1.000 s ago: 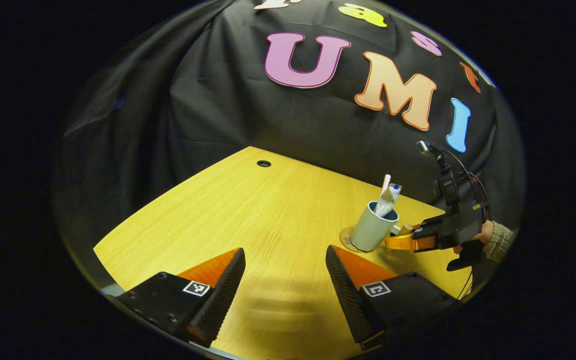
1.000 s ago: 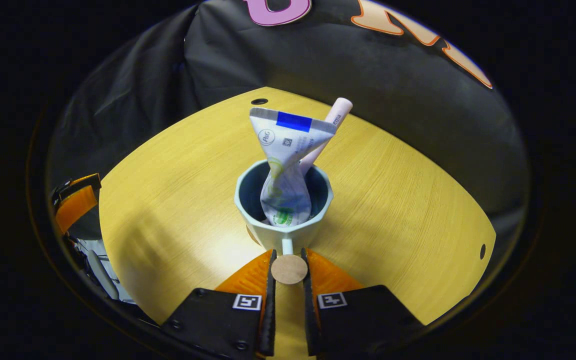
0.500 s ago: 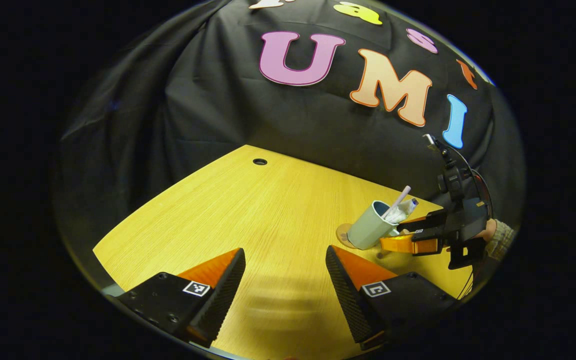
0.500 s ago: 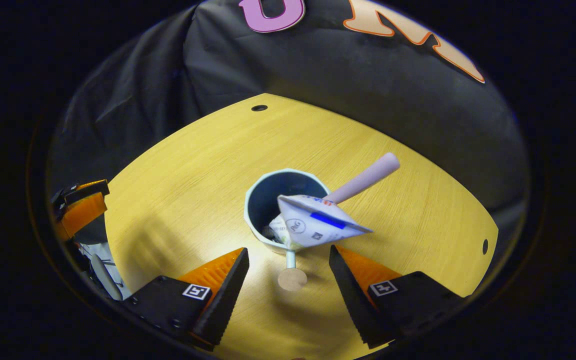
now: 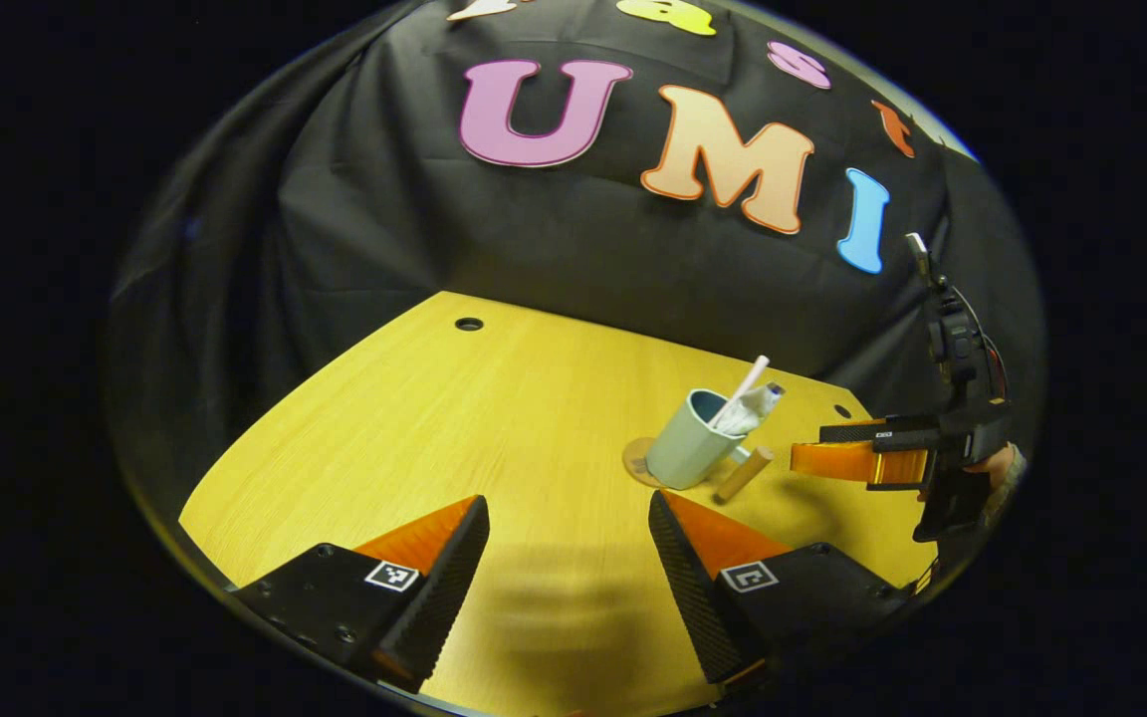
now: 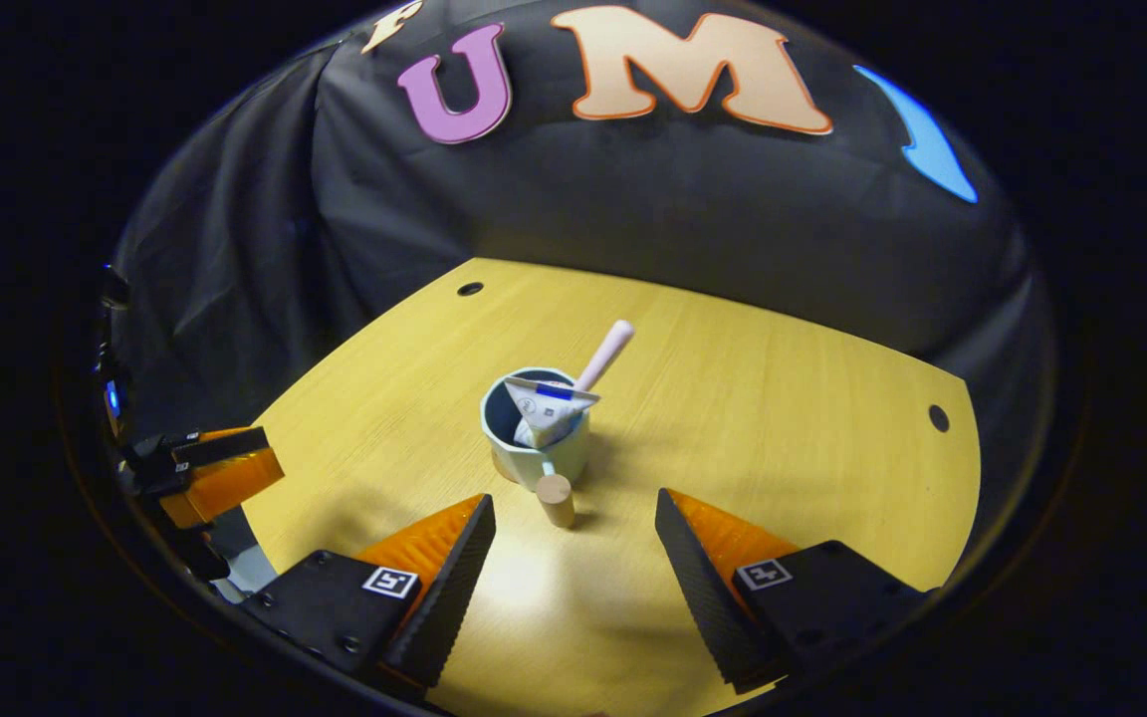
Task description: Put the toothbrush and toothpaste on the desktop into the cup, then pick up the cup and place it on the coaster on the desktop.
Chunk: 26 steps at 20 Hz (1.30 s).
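Note:
The pale blue cup [image 6: 562, 460] stands on the round coaster [image 6: 500, 466], whose edge shows at the cup's lower left. A crumpled toothpaste tube [image 6: 546, 406] and a pink toothbrush [image 6: 609, 349] stick out of the cup. Its wooden handle knob [image 6: 555, 499] points at my right gripper [image 6: 574, 501], which is open and held back from the cup, touching nothing. In the left gripper view the cup [image 5: 683, 453] sits on the coaster [image 5: 635, 464] at mid-right, with the right gripper [image 5: 837, 448] off to its right. My left gripper [image 5: 567, 503] is open and empty above the near desk.
The yellow wooden desktop [image 6: 753, 398] has a cable hole at the back left [image 6: 470, 289] and another at the right [image 6: 938, 417]. A black cloth wall rises behind it. The left gripper [image 6: 220, 473] hovers at the desk's left edge.
My right gripper opened, let go of the cup's handle knob and drew back. The cup now stands farther off on the coaster. The left gripper turned slightly.

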Each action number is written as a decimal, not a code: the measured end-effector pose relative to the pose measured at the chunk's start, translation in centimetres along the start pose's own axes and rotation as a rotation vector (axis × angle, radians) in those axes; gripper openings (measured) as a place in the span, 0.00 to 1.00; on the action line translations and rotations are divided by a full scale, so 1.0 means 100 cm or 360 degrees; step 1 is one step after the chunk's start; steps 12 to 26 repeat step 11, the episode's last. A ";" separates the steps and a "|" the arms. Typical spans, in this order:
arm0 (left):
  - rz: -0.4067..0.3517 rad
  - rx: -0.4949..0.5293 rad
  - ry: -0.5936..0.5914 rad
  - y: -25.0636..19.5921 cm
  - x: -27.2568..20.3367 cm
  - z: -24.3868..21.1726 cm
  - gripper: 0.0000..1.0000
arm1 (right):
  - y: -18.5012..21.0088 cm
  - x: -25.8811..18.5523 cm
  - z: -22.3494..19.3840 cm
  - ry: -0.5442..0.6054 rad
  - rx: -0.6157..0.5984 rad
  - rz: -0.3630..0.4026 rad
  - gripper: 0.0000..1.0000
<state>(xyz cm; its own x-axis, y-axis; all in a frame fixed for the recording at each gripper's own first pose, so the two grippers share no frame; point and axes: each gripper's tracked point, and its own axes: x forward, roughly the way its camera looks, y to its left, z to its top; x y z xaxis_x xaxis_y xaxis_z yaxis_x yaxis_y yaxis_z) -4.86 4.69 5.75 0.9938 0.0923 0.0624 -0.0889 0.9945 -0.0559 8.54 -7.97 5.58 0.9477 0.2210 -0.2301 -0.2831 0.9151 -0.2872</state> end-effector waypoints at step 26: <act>-0.0295 0.0128 0.0132 -0.071 0.005 -0.019 0.94 | -0.036 -0.089 -0.036 -0.0211 0.0362 -0.0292 0.99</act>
